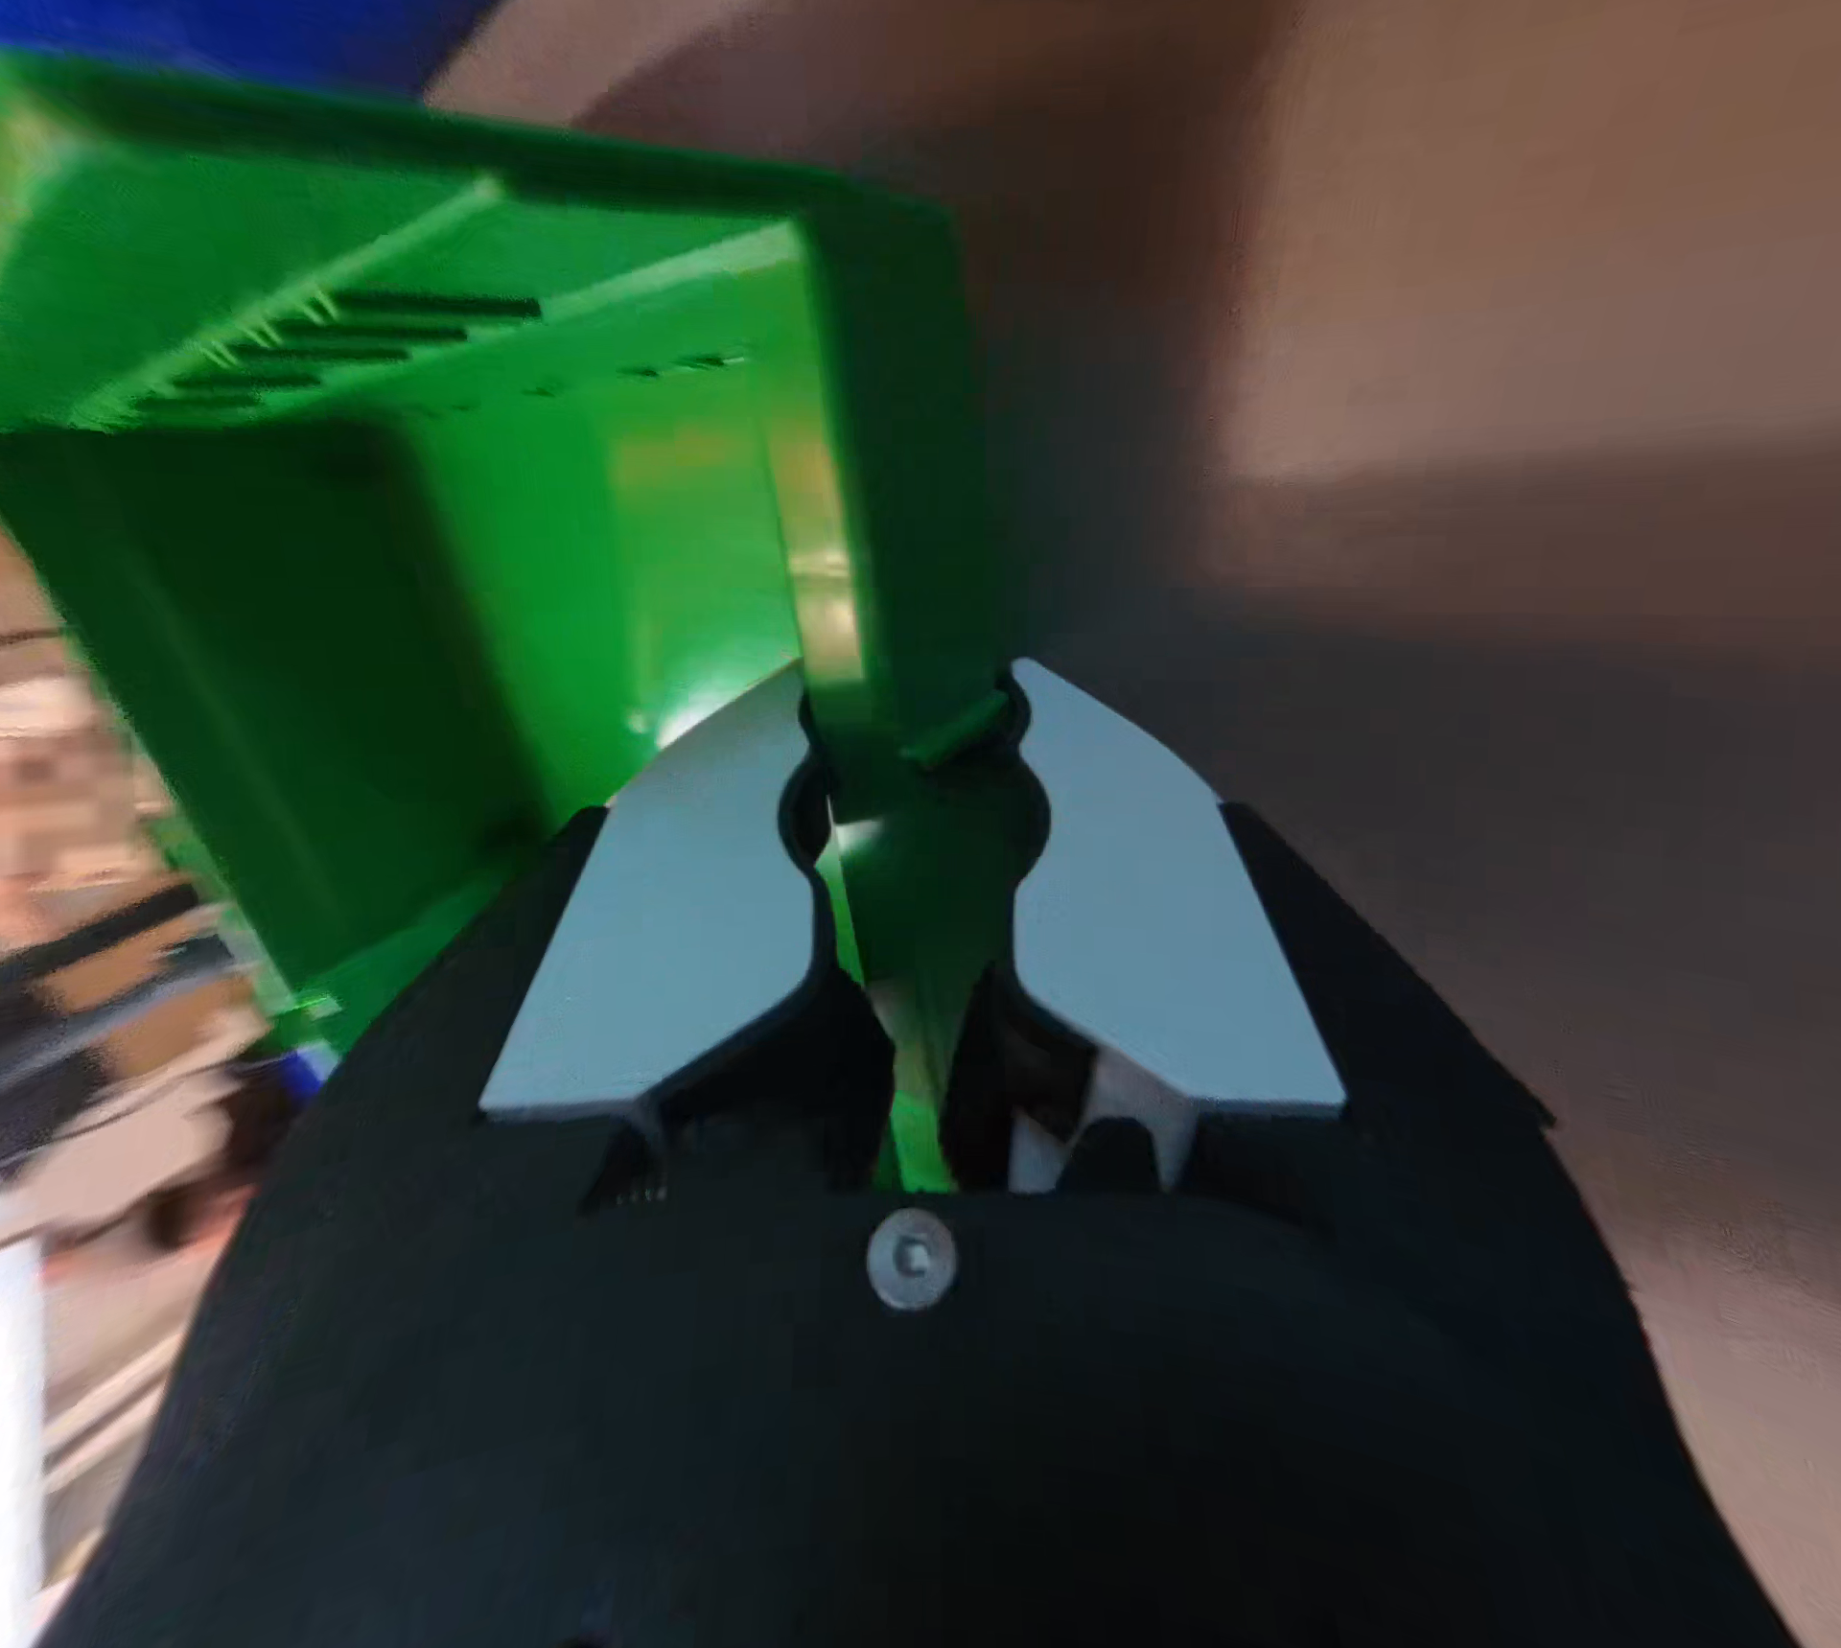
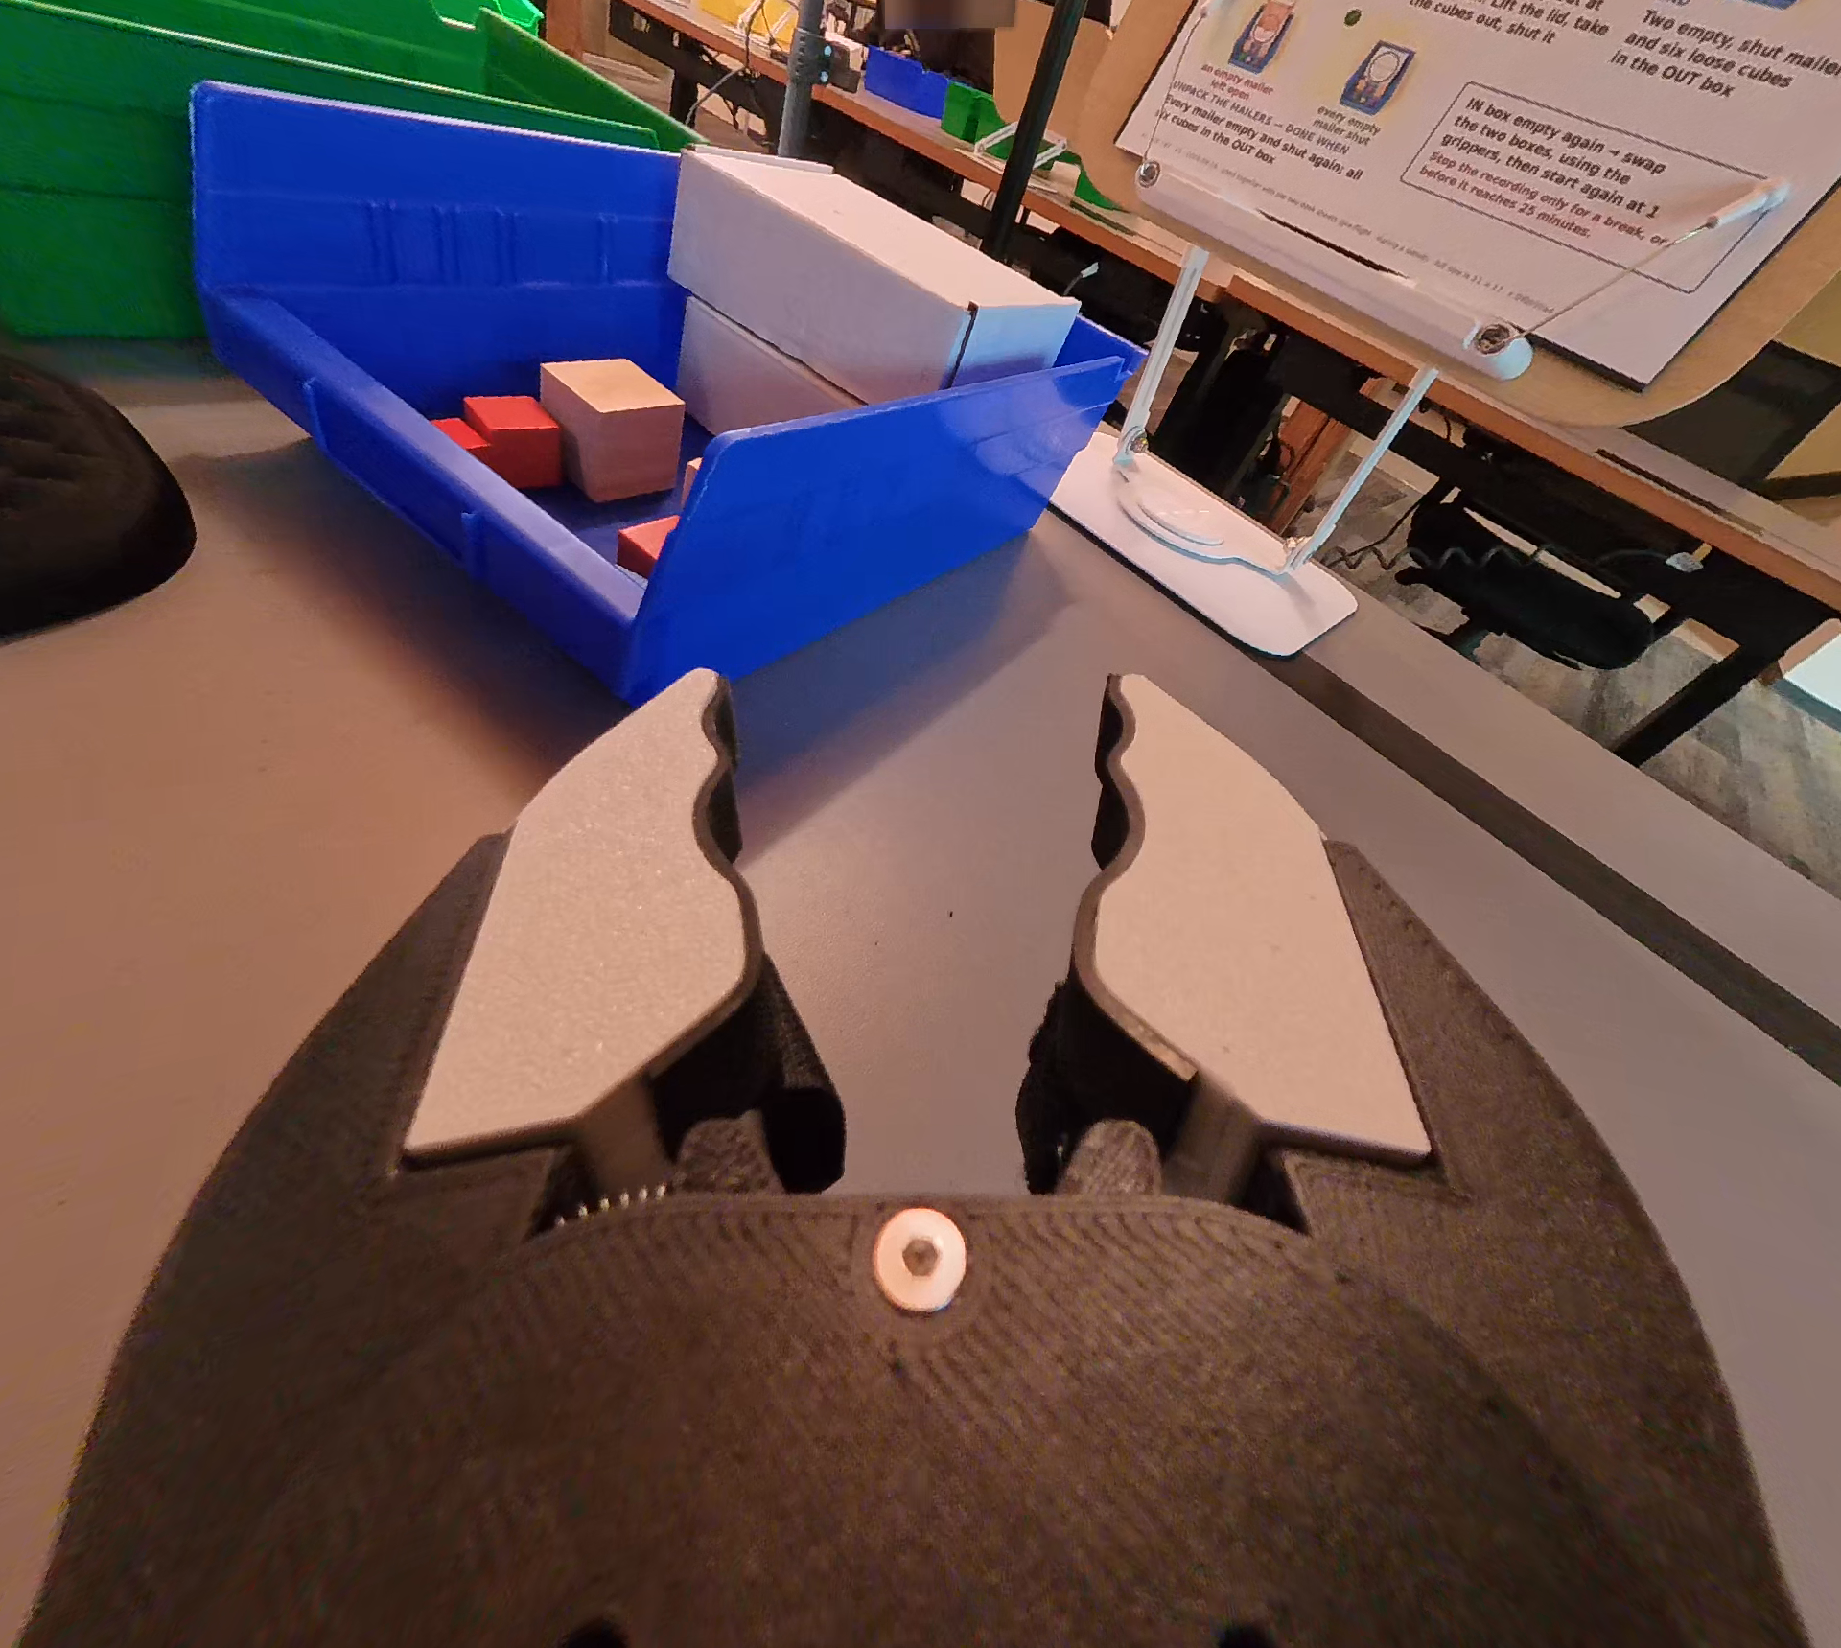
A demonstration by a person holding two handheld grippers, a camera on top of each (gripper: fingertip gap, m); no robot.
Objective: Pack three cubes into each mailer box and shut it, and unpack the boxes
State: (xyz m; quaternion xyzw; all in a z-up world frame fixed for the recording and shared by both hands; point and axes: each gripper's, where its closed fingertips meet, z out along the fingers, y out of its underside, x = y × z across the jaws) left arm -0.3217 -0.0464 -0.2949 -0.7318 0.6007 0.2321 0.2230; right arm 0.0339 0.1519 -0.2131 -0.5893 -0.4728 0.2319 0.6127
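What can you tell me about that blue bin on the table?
The blue bin looks like moulded plastic, open-topped with ribbed walls. It sits on the grey table, turned at an angle. Inside are two shut white boxes, one lying on the other, plus loose red and plain wooden cubes. Neither gripper touches it.

Grey tabletop, wooden benches behind.

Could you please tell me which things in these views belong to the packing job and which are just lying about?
Job:
blue bin
white mailer boxes
cubes
green bin, held by left gripper
right gripper

Lying about:
instruction board
stacked green bins
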